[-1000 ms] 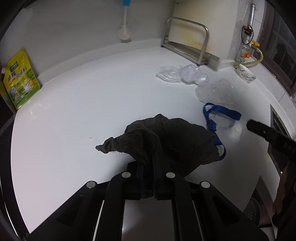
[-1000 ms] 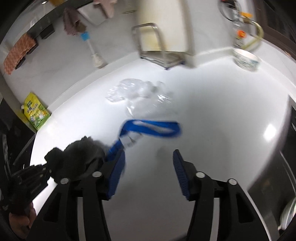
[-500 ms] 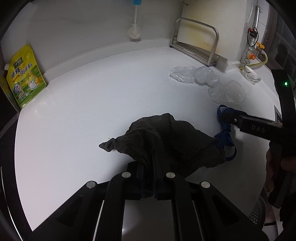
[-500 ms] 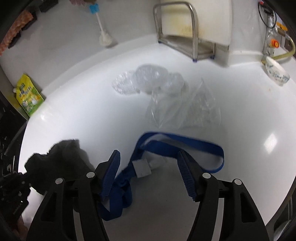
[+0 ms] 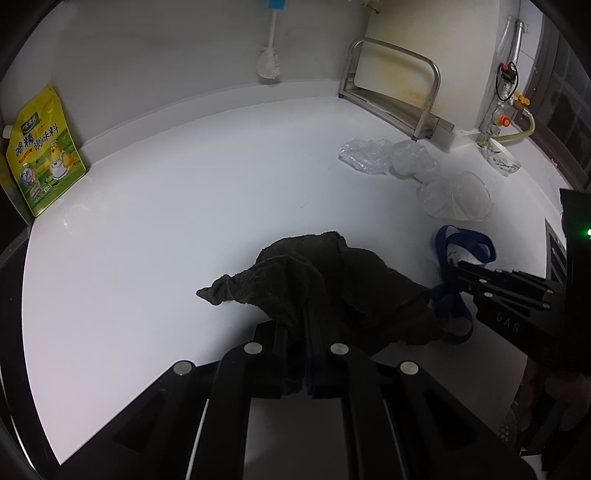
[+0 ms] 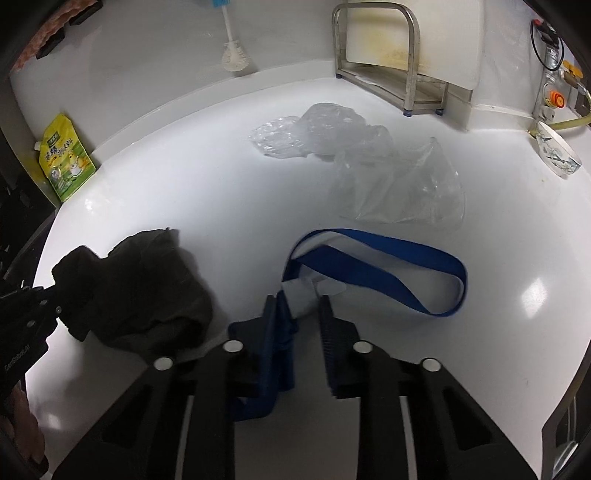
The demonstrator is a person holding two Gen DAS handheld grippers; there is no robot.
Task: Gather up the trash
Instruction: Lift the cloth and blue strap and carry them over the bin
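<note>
Trash on the white desk (image 6: 517, 229), listed outward from the dark grey rag (image 5: 332, 280), which lies at the near middle.

Dark grey rag: crumpled, resting on the desk, one fold drawn up into the left gripper (image 5: 307, 325); that gripper's jaws are pressed together on the cloth.

Blue strap (image 6: 384, 266): just right of the rag, looped flat on the desk, a small white tag (image 6: 301, 293) at its near bend. The right gripper (image 6: 297, 314) stands over this bend, jaws closing, with the tag and a bunch of strap between them; the strap lies against the left pad, while a gap shows before the right pad.

Clear plastic bag (image 6: 402, 184): beyond the strap, flattened, well apart from the rag.

Crumpled clear plastic wrap (image 6: 321, 129): beyond the rag and to its right, touching the far edge of the bag.

Patterned bowl (image 6: 557, 151): far right of the rag, near the yellow hose (image 5: 517, 131).

Steel rack (image 6: 388, 55): far right corner, behind the plastic, a white cutting board (image 6: 443, 33) standing in it.

Yellow seasoning pouch (image 5: 42, 147): far left of the rag, propped upright at the wall.

White bottle brush (image 5: 269, 62): hanging on the back wall, straight beyond the rag.
</note>
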